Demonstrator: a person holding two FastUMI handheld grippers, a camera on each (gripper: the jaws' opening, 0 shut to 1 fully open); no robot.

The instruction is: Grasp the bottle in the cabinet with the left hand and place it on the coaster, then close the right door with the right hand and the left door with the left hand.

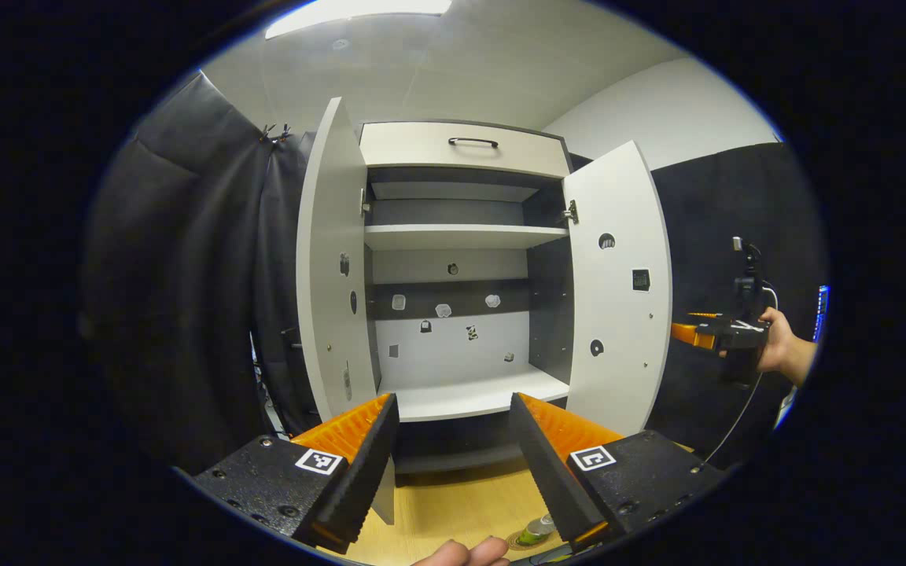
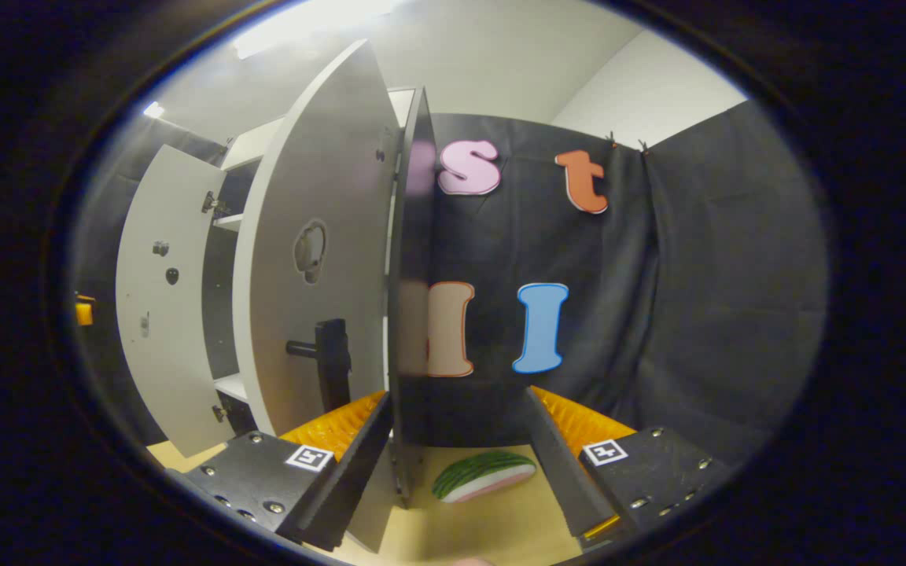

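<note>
Standing on its coaster (image 1: pixel 528 541) at 6 o'clock, the bottle (image 1: pixel 538 529) looks placed. Both cabinet doors (image 1: pixel 618 291) remain open. Both grippers (image 1: pixel 453 464) (image 2: pixel 461 464) hold their jaws apart, empty.

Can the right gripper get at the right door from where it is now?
Probably yes. The right gripper is open, and the right door stands open just ahead with its edge running down between the fingers; nothing blocks it. The watermelon slice lies on the table, clear of the door.

Both tongs are spread wide and empty: the left tongs (image 1: pixel 453 464), the right tongs (image 2: pixel 457 472).
</note>
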